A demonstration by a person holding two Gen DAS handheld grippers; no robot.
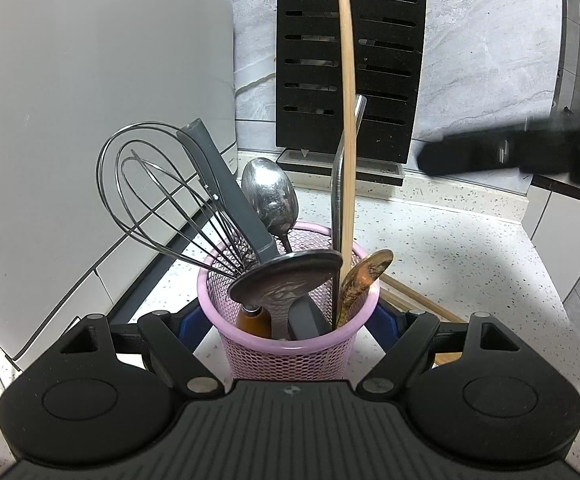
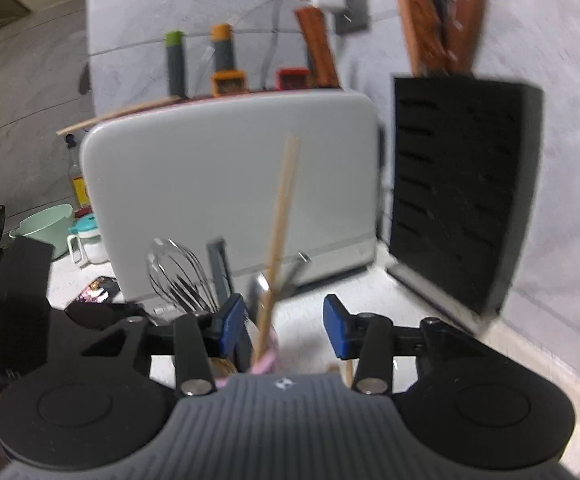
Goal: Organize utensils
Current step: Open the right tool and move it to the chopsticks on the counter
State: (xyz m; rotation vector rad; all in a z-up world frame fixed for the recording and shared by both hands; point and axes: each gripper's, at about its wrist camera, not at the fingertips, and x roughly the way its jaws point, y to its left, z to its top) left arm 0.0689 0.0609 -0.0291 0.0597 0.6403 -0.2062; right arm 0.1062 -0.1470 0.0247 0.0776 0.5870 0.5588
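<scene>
Risk: the pink basket looked crowded, and the tall wooden stick leaned high above the rim; a knock from either gripper could have tipped it out or rocked the basket.
Cause: the loose sticks on the counter lay just behind the basket, an awkward reach.
Left gripper: clamped on the basket's sides, steadying it on the counter.
Right gripper: jaws apart, holding nothing; the stick stood between the blue pads, apparently untouched.
Utensils: whisk, spoon and ladle sat in the basket.
</scene>
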